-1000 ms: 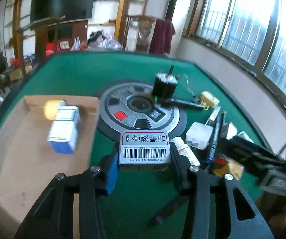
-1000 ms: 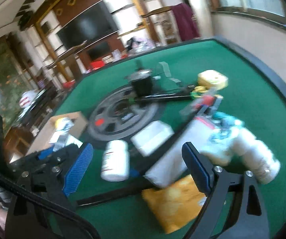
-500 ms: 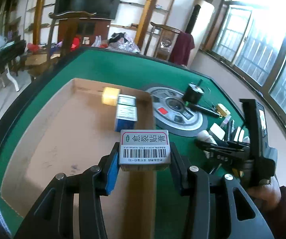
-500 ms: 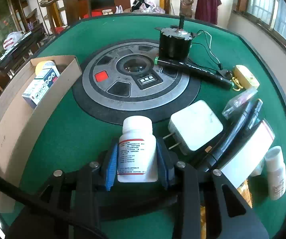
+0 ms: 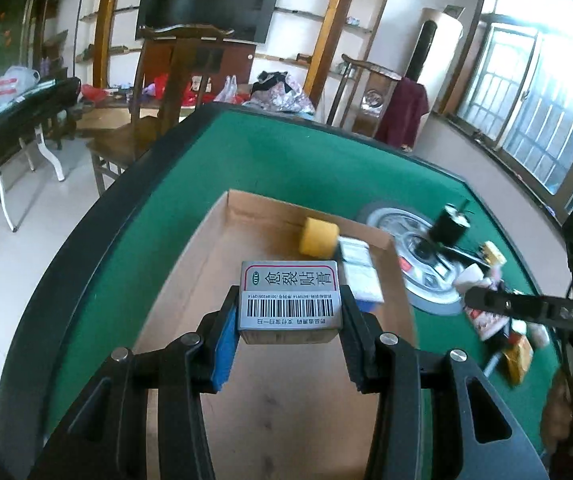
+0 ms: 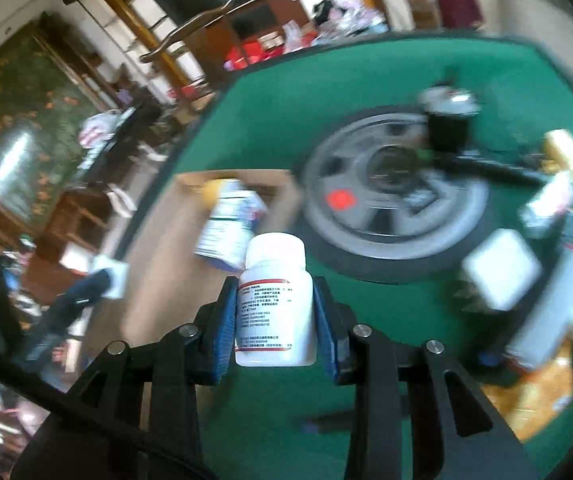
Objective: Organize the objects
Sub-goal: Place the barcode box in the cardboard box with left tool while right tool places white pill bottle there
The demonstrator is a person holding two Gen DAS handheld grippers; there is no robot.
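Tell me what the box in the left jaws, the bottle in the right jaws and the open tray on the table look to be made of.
Medicine box: printed paperboard, slight sheen; crisp folded edges and a barcode.
Pill bottle: white plastic, smooth and opaque, with a paper label and moulded cap.
Cardboard tray: plain brown cardboard, matte; the thin raw edge of its wall shows.
Table: seemingly green felt, dull and uniform, with a dark rim.

Barcoded box [image 5: 289, 302], white bottle [image 6: 274, 304] (both gripped)

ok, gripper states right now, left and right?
Left gripper: closed on the small grey barcoded cardboard medicine box.
Right gripper: closed on the white plastic pill bottle.
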